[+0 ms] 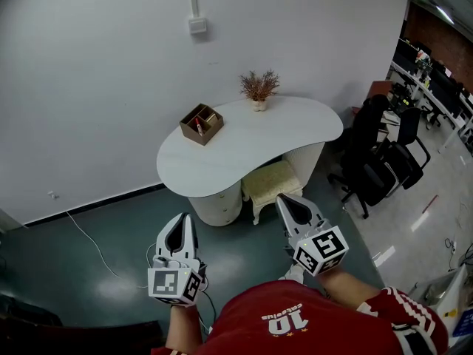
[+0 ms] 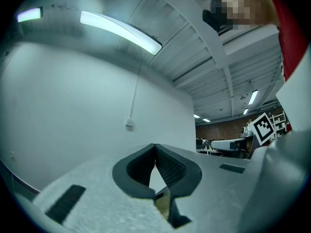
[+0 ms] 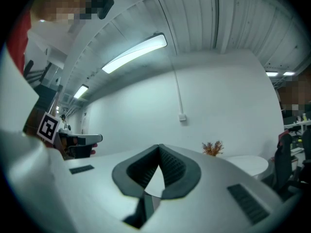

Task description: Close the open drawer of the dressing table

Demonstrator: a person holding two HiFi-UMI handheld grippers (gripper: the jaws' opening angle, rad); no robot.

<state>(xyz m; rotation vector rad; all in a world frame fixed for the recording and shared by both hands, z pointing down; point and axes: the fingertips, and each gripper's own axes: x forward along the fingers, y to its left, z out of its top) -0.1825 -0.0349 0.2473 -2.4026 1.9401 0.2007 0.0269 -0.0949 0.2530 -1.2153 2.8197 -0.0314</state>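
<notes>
Step in hand: not settled. The table [image 1: 255,140] stands against the wall, well apart from both grippers, which are held about level over the floor.
- Left gripper [image 1: 181,228]: claw closed tip to tip, nothing in it.
- Right gripper [image 1: 294,209]: claw likewise closed and empty.

Drawer: it should sit in the pedestal [image 1: 216,204] under the tabletop's left end. From this steep angle the overhang hides the front, so I cannot tell whether it stands out or sits flush. The scene fits a stand-off ahead of a push as well as a stand-back with the drawer already home. Judgement: any push calls for a flat, level press on the front, and closed jaws would suit that.

Materials and shapes:
- Tabletop: white, smooth, kidney-shaped.
- Pedestal: rounded, white.
- Stool [image 1: 272,183]: pale textured cushion, tucked under the front edge.
- Box [image 1: 201,123]: brown, wooden-looking, partitioned, at the left end.
- Plant [image 1: 259,87]: dry, feathery, in a small pot at the back edge.
</notes>
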